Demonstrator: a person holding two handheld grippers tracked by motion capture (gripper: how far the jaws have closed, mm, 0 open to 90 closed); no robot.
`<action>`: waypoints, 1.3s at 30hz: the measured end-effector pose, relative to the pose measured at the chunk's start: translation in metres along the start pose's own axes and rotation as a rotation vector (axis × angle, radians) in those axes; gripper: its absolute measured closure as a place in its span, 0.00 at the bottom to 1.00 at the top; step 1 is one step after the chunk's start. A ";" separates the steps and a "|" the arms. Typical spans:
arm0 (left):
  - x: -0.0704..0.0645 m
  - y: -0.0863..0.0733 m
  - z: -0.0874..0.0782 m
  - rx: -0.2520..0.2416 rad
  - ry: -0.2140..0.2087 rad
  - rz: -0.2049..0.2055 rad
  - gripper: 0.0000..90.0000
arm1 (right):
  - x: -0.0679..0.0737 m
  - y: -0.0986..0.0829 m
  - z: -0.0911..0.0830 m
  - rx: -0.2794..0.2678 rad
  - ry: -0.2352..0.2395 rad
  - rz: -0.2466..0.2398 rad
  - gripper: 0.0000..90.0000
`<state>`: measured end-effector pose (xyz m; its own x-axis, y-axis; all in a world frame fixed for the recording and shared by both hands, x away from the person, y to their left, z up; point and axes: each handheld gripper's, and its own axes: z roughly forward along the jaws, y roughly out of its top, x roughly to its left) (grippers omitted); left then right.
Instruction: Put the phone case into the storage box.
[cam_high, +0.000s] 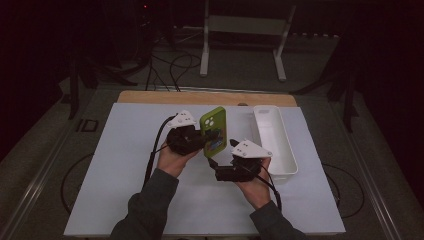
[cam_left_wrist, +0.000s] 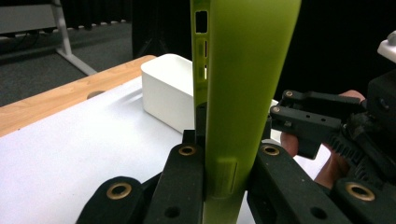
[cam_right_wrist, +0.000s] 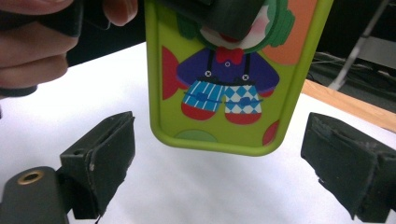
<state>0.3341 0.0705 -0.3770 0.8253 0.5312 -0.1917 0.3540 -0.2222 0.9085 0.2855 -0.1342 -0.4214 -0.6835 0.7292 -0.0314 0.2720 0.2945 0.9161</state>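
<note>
Left hand-held gripper (cam_high: 197, 137): mine, clamped on the green phone case (cam_high: 215, 131), pinching its thin edges near the lower end.
Phone case: held upright above the white worktop (cam_high: 125, 180), between my two tools; a clown picture sits inside it.
Handling: I judge it light, rubbery and a bit flexible, so it may bow if squeezed hard; the long side edges are the place to grip.
Surface: smooth matte skin, rounded corners, cut-outs along one side.
Right hand-held gripper (cam_right_wrist: 219, 179): jaws spread wide, just below the case's bottom edge, touching nothing.
White tray (cam_high: 275, 137): rigid, glossy, long rectangular, at the right.
</note>
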 end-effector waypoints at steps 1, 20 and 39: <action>0.000 0.000 -0.001 0.001 -0.001 0.002 0.96 | -0.001 0.000 -0.001 -0.001 0.005 -0.004 0.11; 0.000 0.001 -0.009 0.003 -0.052 0.021 0.96 | -0.011 0.007 -0.020 -0.024 0.107 -0.041 0.12; 0.002 0.001 -0.016 0.018 -0.154 0.067 0.96 | -0.026 0.014 -0.033 -0.065 0.195 0.008 0.12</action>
<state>0.3289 0.0845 -0.3709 0.9044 0.3836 -0.1867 0.3027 -0.2686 0.9144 0.2852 -0.1696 -0.3945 -0.8016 0.5959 0.0482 0.2380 0.2442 0.9401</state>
